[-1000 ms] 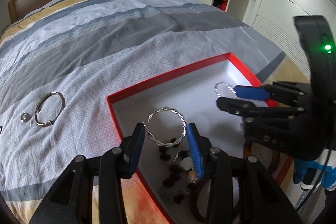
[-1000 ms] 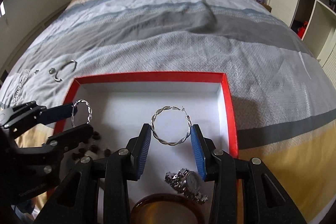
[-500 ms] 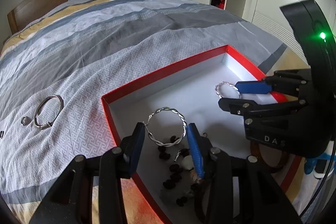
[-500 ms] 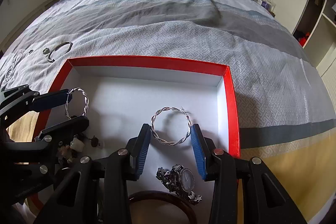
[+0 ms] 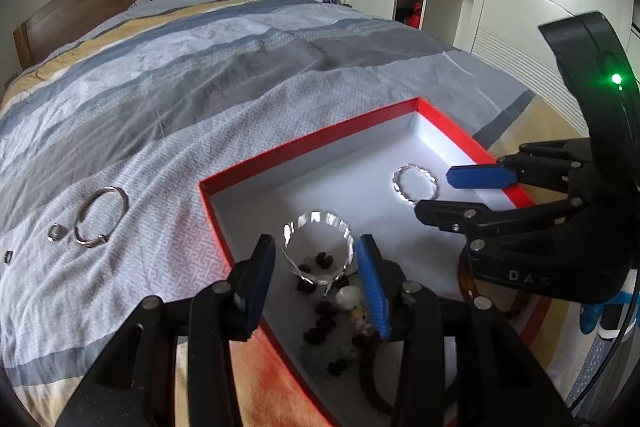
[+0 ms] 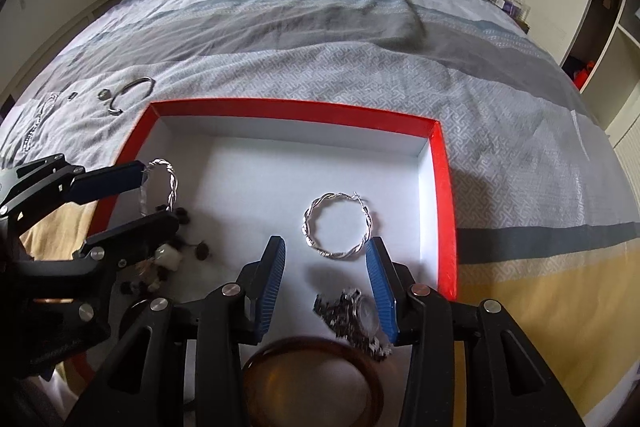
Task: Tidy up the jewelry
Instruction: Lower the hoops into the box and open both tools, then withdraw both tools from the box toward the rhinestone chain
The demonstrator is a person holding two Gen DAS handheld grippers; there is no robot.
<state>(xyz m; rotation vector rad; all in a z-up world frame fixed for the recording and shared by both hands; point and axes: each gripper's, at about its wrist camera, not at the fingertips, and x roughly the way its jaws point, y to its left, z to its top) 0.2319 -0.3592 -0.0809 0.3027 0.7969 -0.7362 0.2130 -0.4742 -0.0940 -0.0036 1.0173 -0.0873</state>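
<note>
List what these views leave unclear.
- Left gripper grip on twisted hoop: hoop blurred in left wrist view, lower finger covers it in right wrist view.
- Amber bangle: cut off by right wrist view's bottom edge.
- Chain: too small, right wrist view's left edge.

Both grippers angle downward, the left gripper and right gripper each with jaws apart, gripping nothing.

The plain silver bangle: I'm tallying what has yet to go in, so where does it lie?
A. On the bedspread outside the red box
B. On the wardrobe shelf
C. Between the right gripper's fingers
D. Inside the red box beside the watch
A: the plain silver bangle lies on the bedspread, outside the red box, next to a small ring.
</note>
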